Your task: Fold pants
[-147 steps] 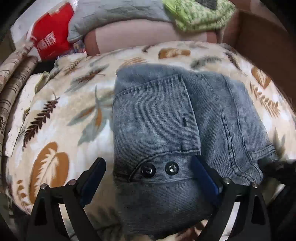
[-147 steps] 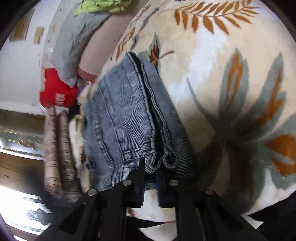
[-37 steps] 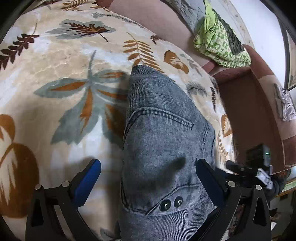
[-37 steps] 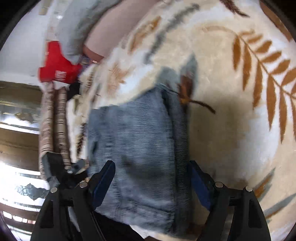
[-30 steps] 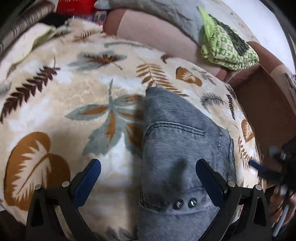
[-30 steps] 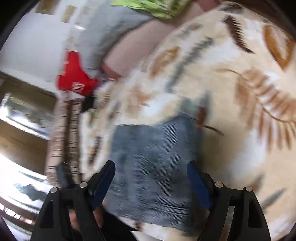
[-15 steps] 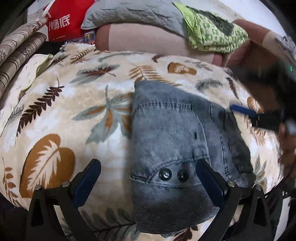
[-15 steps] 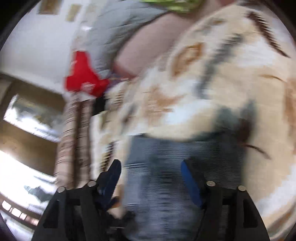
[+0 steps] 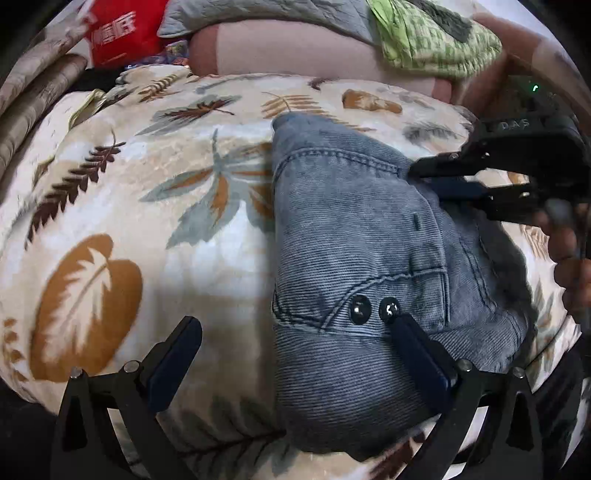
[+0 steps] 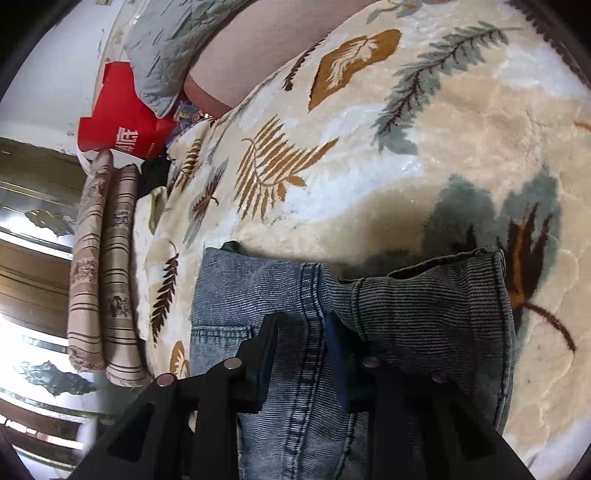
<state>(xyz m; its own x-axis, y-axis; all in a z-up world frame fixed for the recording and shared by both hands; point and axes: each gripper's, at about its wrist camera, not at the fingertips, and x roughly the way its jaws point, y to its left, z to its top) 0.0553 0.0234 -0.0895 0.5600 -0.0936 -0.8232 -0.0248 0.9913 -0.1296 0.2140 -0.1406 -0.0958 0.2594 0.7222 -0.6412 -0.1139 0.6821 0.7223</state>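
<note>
Folded grey-blue corduroy pants (image 9: 351,229) lie on a leaf-patterned blanket (image 9: 110,229), two dark buttons (image 9: 373,308) facing me. My left gripper (image 9: 295,325) stands wide open just above the near end: its right finger is over the cloth beside the buttons, its left finger over the blanket. My right gripper (image 9: 421,175) comes in from the right, held by a hand (image 9: 565,251). In the right wrist view its jaws are closing on a stitched fold of the pants (image 10: 310,295), which fills the gap of the right gripper (image 10: 303,325).
Behind the blanket lie a red bag (image 9: 114,33), a grey quilted pillow (image 9: 258,14) and a green patterned cloth (image 9: 432,37) on a pinkish cushion (image 9: 295,51). Striped rolled cushions (image 10: 99,266) line the blanket's far side.
The right gripper has swung in over the pants' right edge and narrowed its jaws onto a fold. The left gripper has dropped a little closer to the pants, still open.
</note>
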